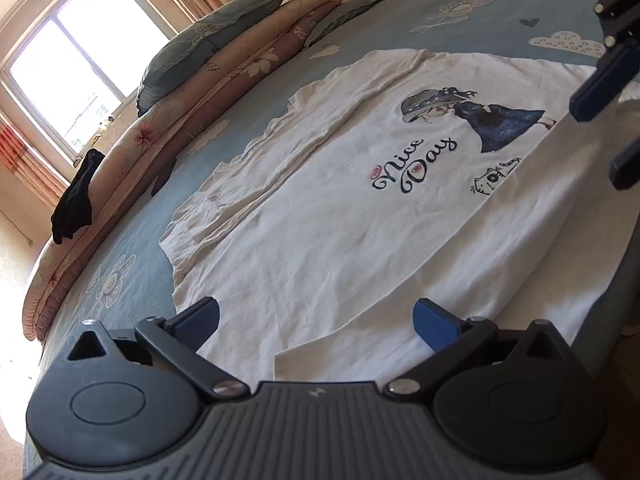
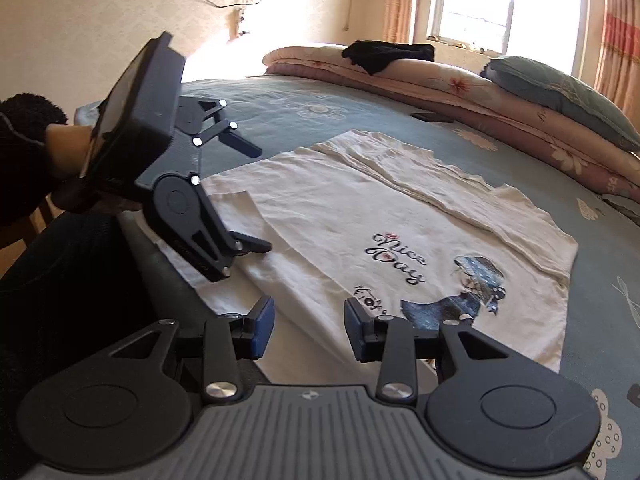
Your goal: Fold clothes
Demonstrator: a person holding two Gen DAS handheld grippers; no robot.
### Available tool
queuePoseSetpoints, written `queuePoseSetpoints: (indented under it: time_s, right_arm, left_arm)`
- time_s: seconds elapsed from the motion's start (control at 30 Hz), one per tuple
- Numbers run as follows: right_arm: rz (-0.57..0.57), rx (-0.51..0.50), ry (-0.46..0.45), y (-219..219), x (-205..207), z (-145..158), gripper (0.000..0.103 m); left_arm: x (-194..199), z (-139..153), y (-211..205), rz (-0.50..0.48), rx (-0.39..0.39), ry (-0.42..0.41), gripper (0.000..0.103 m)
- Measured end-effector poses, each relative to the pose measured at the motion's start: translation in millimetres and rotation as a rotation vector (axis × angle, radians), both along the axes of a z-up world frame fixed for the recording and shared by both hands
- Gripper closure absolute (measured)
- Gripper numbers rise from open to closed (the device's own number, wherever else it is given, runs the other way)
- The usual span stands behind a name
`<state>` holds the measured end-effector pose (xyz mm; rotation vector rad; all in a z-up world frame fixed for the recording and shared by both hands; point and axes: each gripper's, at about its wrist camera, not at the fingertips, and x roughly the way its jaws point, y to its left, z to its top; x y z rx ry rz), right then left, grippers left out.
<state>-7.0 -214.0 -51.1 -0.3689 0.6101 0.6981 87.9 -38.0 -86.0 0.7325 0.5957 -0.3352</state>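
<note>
Left gripper [image 1: 316, 320] fingers wide apart, empty, above near hem. Right gripper [image 2: 310, 330] fingers part open, nothing between.

White printed cotton T-shirt [image 1: 340, 220] flat, frame centre, far side folded in.

Risk: thin fabric slips from pinch, or fold skews.

Blue flowered bedsheet [image 1: 120, 280]; rolled pink quilt [image 2: 440, 80], window [image 1: 64, 76] beyond.

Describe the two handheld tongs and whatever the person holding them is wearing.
Both tongs are black plastic with ribbed grey bodies, round pivot discs, silver screws and blue pads on the fingers. The left tongs show this in their own view; the right tongs match. Seen from the right wrist, the left unit carries a boxy black housing. The person's sleeve is dark and fuzzy.
</note>
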Motion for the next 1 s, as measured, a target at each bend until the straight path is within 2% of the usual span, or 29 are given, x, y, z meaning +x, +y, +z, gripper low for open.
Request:
queuePoseSetpoints:
  time_s: [0.1, 0.2, 0.23, 0.27, 0.3, 0.33, 0.4, 0.5, 0.63, 0.73, 0.83, 0.9, 1.0]
  right_arm:
    - [0.065, -0.124, -0.002, 28.1, -2.3, -18.1, 0.06]
    - [0.091, -0.154, 0.024, 44.7, 4.7, -32.2, 0.064]
    - [0.094, -0.154, 0.02, 47.7, 6.5, -33.8, 0.07]
    - [0.09, -0.156, 0.015, 49.6, 7.8, -33.6, 0.087]
    - [0.08, -0.166, 0.015, 51.4, 9.5, -33.1, 0.098]
    - [0.071, -0.175, 0.005, 52.7, 10.5, -32.6, 0.101]
    - [0.058, -0.169, -0.01, 51.4, 11.2, -30.2, 0.101]
    - [0.044, -0.14, -0.008, 47.5, 12.5, -26.0, 0.101]
    - [0.024, -0.112, 0.006, 45.5, 16.3, -22.9, 0.101]
    - [0.005, -0.097, 0.024, 44.3, 21.7, -21.1, 0.101]
    - [-0.015, -0.081, 0.036, 42.7, 27.0, -19.5, 0.101]
    - [-0.025, -0.076, 0.041, 42.1, 29.6, -18.8, 0.101]
    - [-0.018, -0.077, 0.035, 42.9, 28.0, -17.2, 0.101]
  left_arm:
    - [5.7, 3.1, 4.3, 0.032, -0.019, -0.002, 0.0]
    - [3.3, 9.8, 11.6, 0.04, -0.056, 0.003, 0.0]
    - [0.7, 12.2, 14.5, 0.035, -0.061, 0.001, 0.0]
    - [-3.5, 14.7, 17.3, 0.024, -0.06, -0.005, 0.0]
    - [-8.4, 17.4, 20.1, 0.009, -0.057, -0.014, 0.0]
    - [-14.9, 20.6, 22.9, -0.013, -0.052, -0.026, 0.0]
    - [-31.8, 26.4, 27.9, -0.081, -0.036, -0.062, 0.0]
    - [-67.1, 28.5, 26.7, -0.234, 0.011, -0.115, 0.001]
    - [-110.1, 18.8, 19.3, -0.431, 0.109, -0.156, 0.001]
    - [-128.5, 11.3, 9.4, -0.521, 0.164, -0.148, 0.001]
    - [-135.7, 8.9, 2.2, -0.599, 0.171, -0.097, 0.004]
    - [-132.3, 5.9, -3.0, -0.625, 0.175, -0.051, 0.013]
    - [-113.5, -1.3, -10.8, -0.592, 0.173, 0.029, 0.028]
